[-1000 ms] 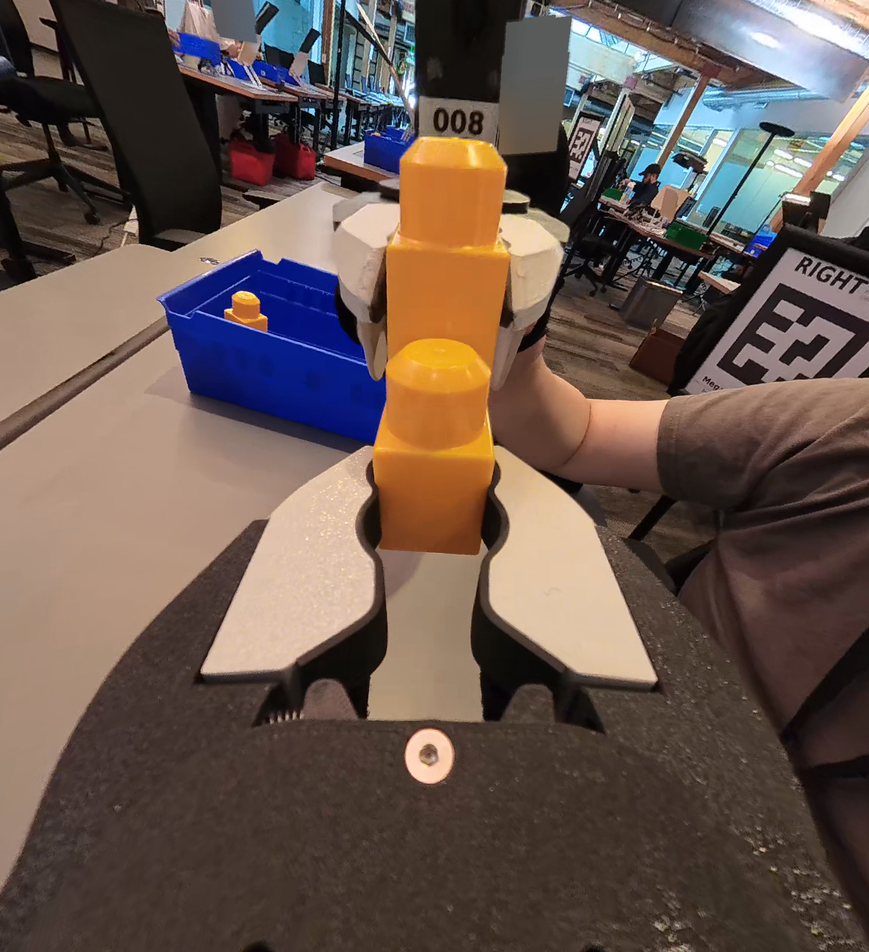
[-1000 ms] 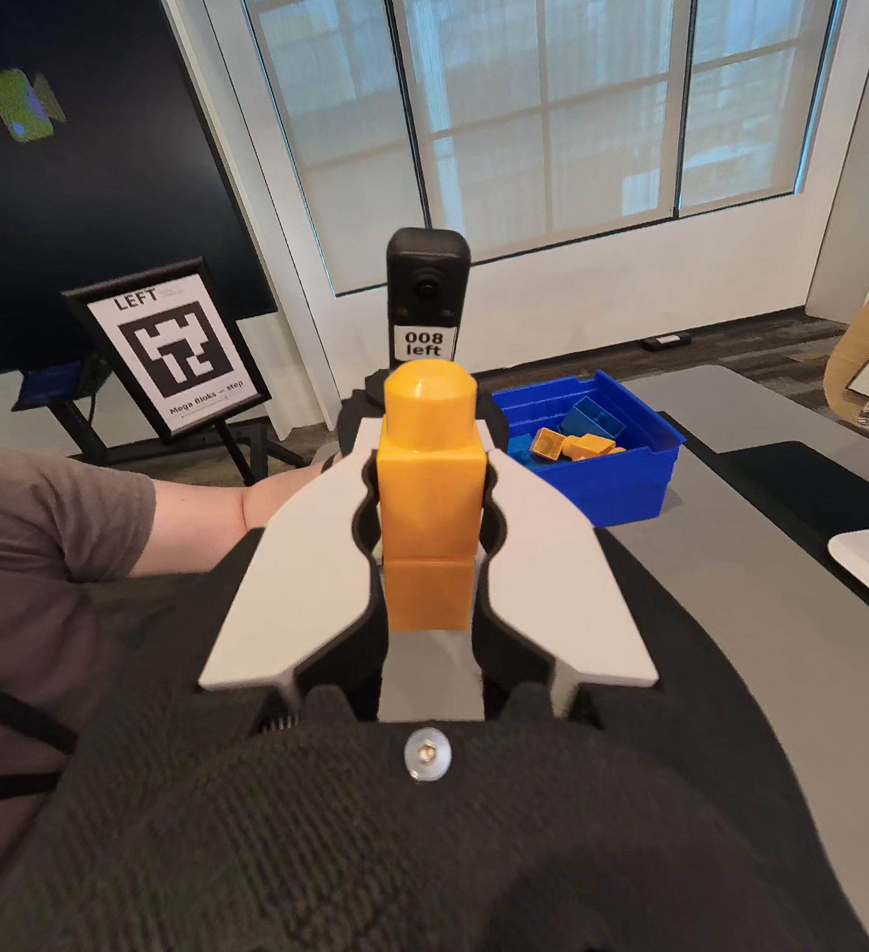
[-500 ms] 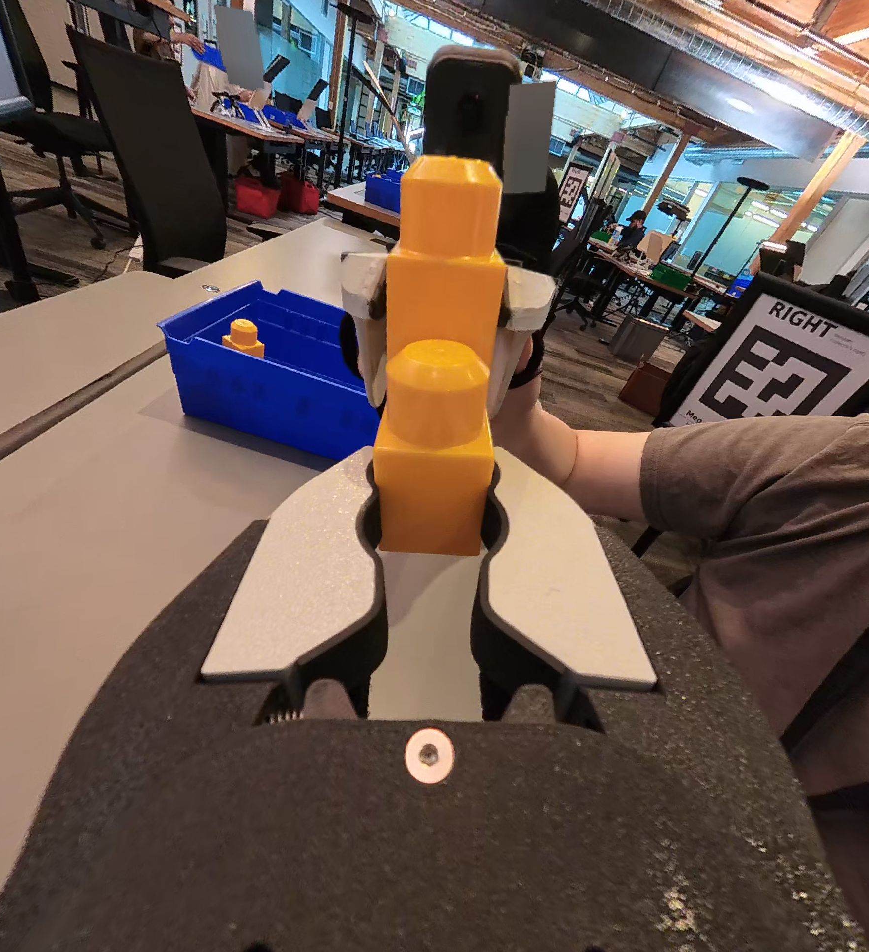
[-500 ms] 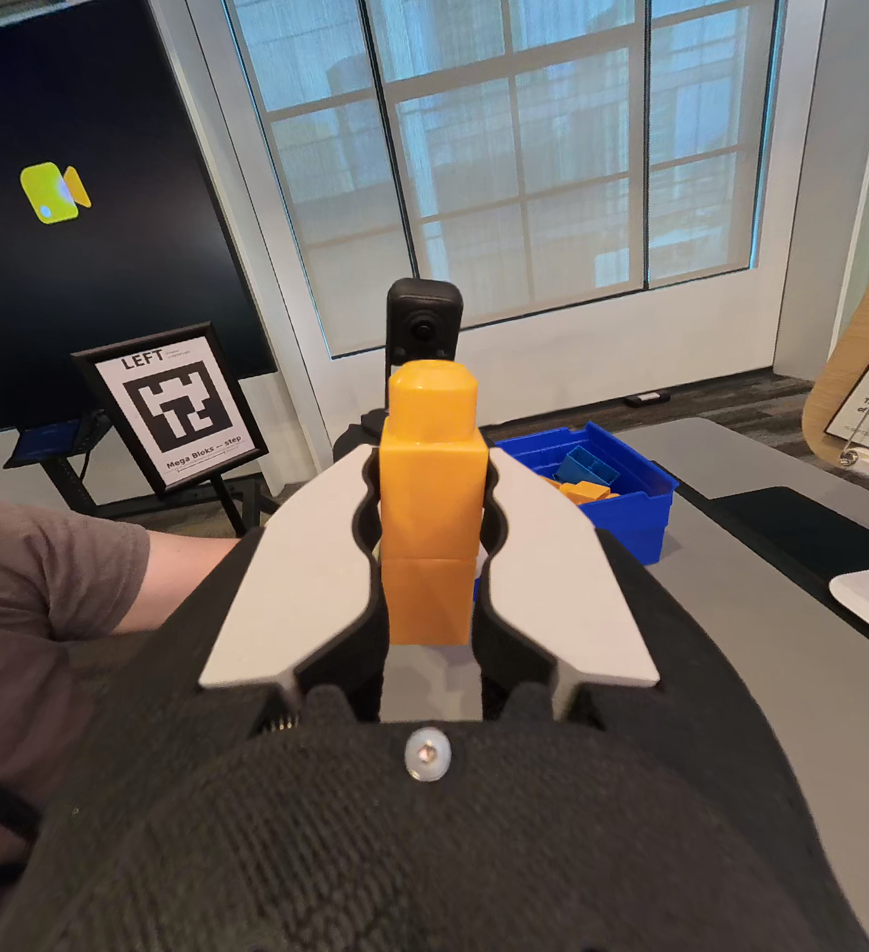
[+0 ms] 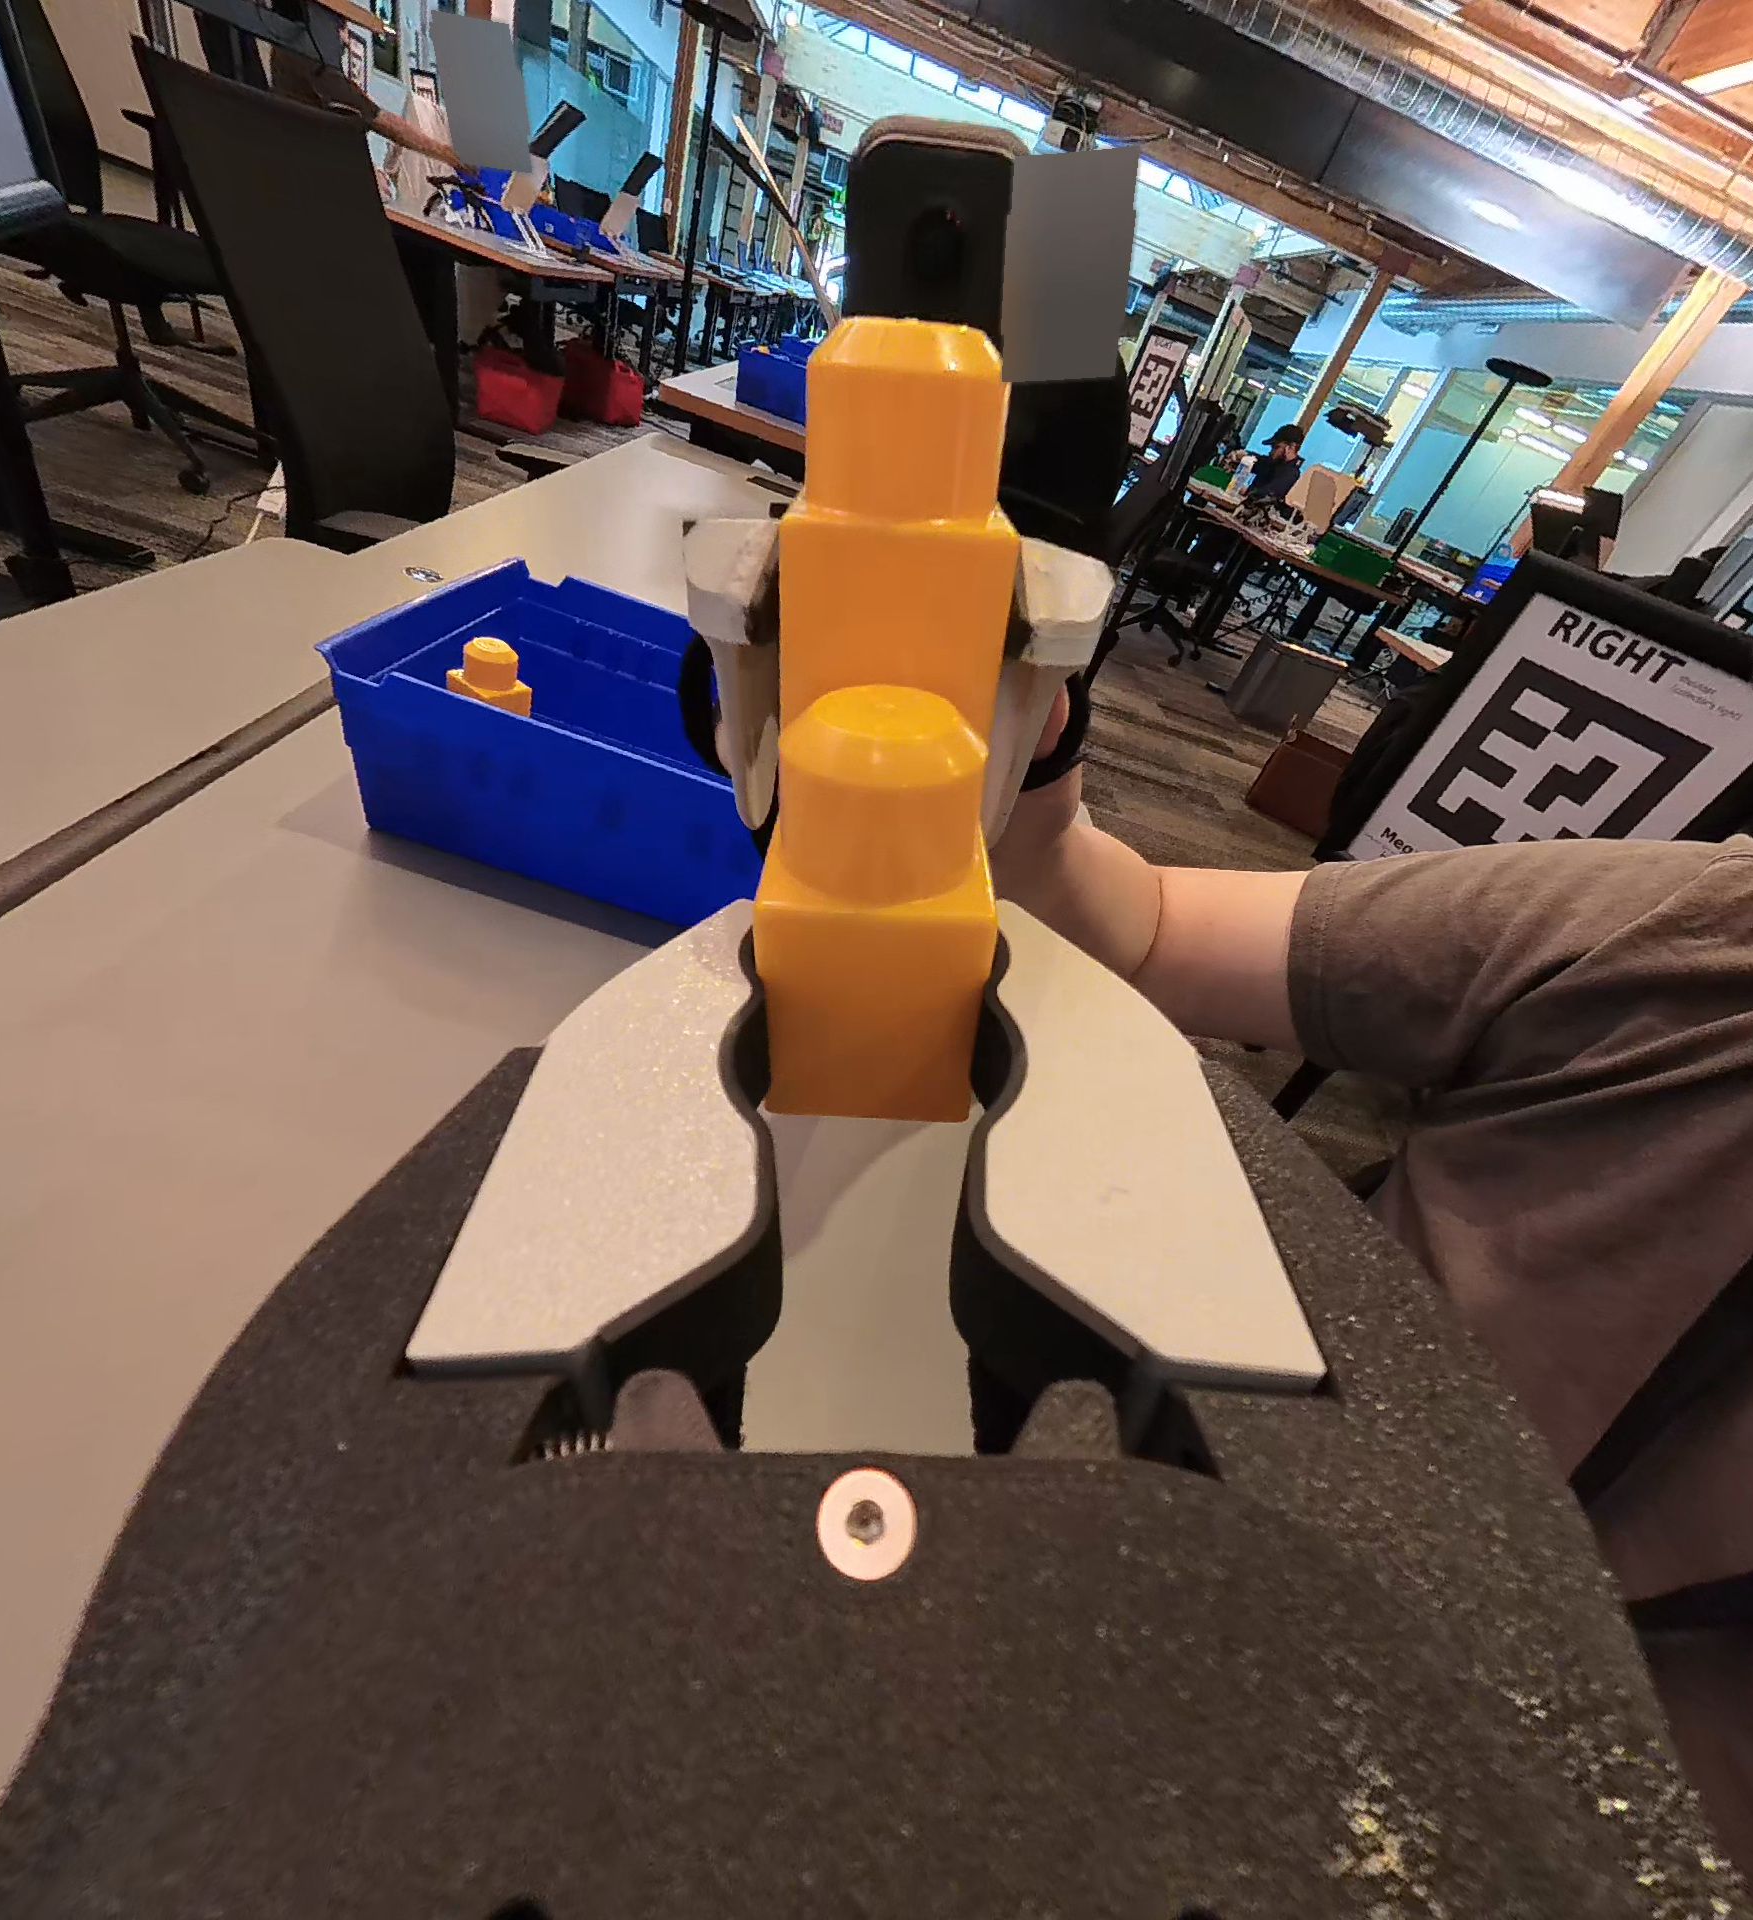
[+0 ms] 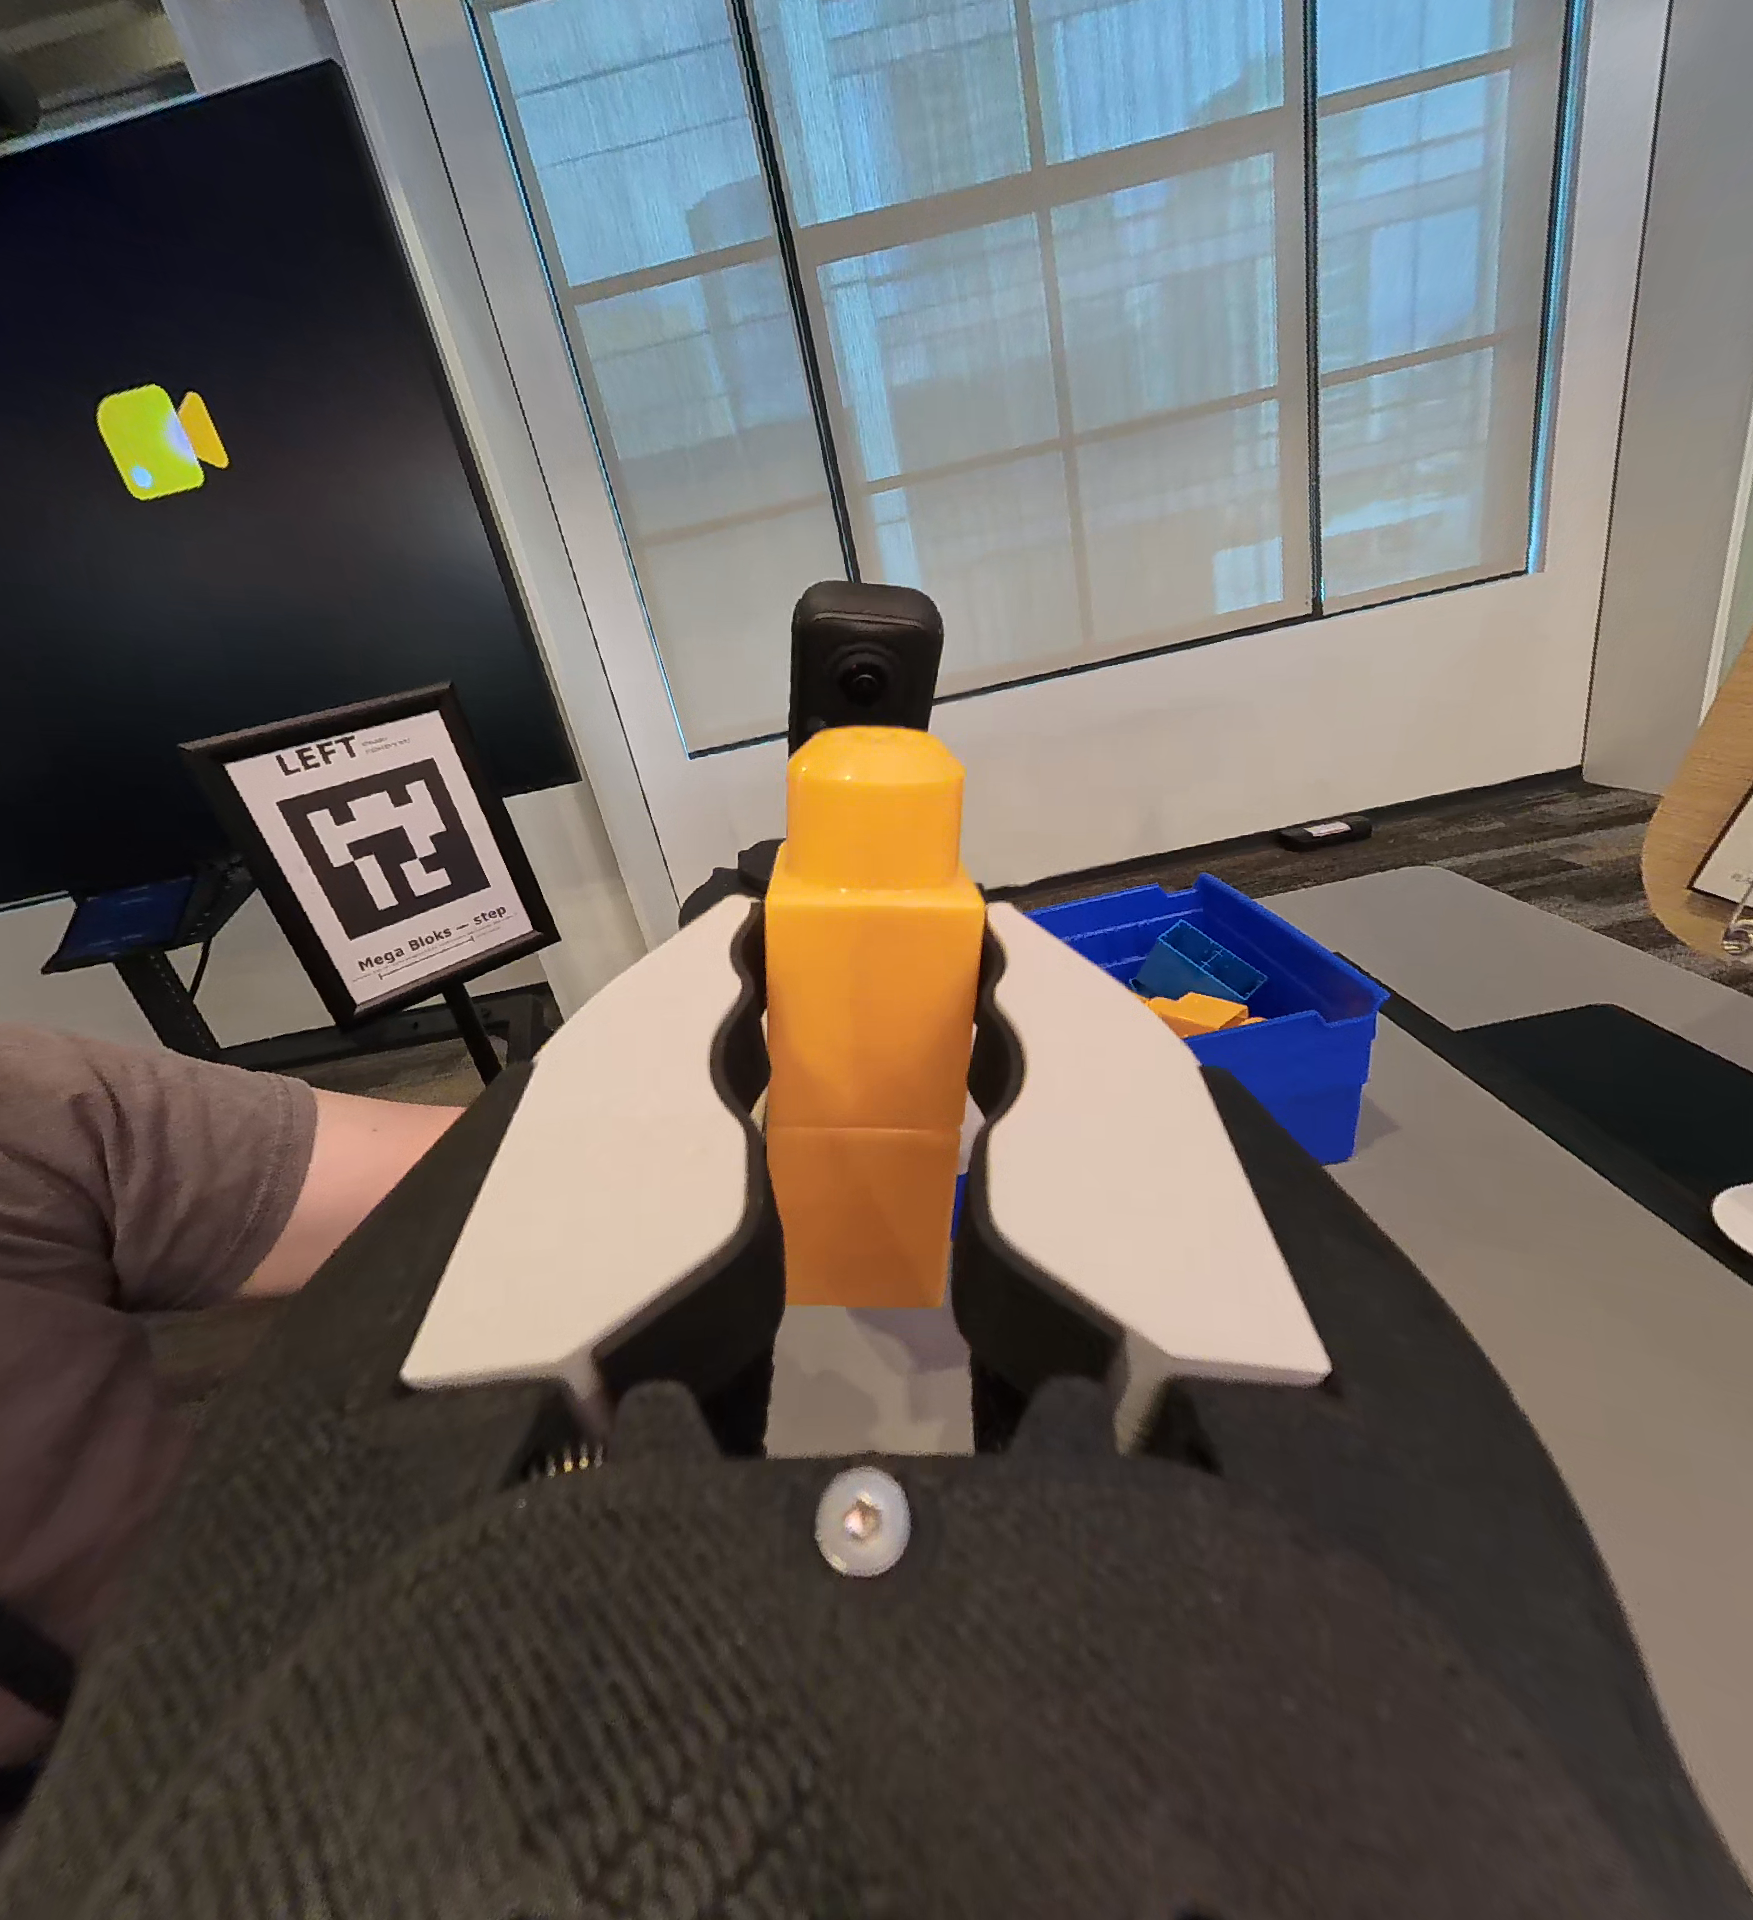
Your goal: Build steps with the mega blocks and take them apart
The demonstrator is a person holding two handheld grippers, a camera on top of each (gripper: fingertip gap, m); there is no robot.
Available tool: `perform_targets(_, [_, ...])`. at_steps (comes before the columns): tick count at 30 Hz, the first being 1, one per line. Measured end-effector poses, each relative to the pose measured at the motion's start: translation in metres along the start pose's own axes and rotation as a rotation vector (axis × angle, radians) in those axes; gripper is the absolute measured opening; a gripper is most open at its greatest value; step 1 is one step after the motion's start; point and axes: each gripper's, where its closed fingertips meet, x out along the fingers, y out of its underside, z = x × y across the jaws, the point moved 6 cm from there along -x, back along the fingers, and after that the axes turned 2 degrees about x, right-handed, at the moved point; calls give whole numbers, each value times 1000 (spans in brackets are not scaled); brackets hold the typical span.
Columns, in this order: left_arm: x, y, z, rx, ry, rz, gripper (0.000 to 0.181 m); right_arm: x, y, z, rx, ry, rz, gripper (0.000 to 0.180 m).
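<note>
My left gripper is clamped on the lower step of the orange block stack; my right gripper, opposite at twelve o'clock, pinches its taller column. Blue bin at ten o'clock.

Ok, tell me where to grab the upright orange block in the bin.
Grip the block by the flat sides of its square body, below the stud, coming from above: it stands upright, stud up, and the bin walls likely block a sideways approach.
</note>
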Motion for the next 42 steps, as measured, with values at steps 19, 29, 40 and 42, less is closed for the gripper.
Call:
perform_targets(19, [3,11,4,-236,108,79,36,-40,-31,-15,154,15,171,48])
perform_targets(29, [15,33,-2,-58,-4,355,36,-34,14,-7,53,-2,634,54])
perform_targets(40, [18,35,-1,-194,51,337,36,-30,30,-9,228,-81,693,37])
perform_targets(42, [19,37,-1,-200,51,344,36,-31,31,-9,241,-82,693,37])
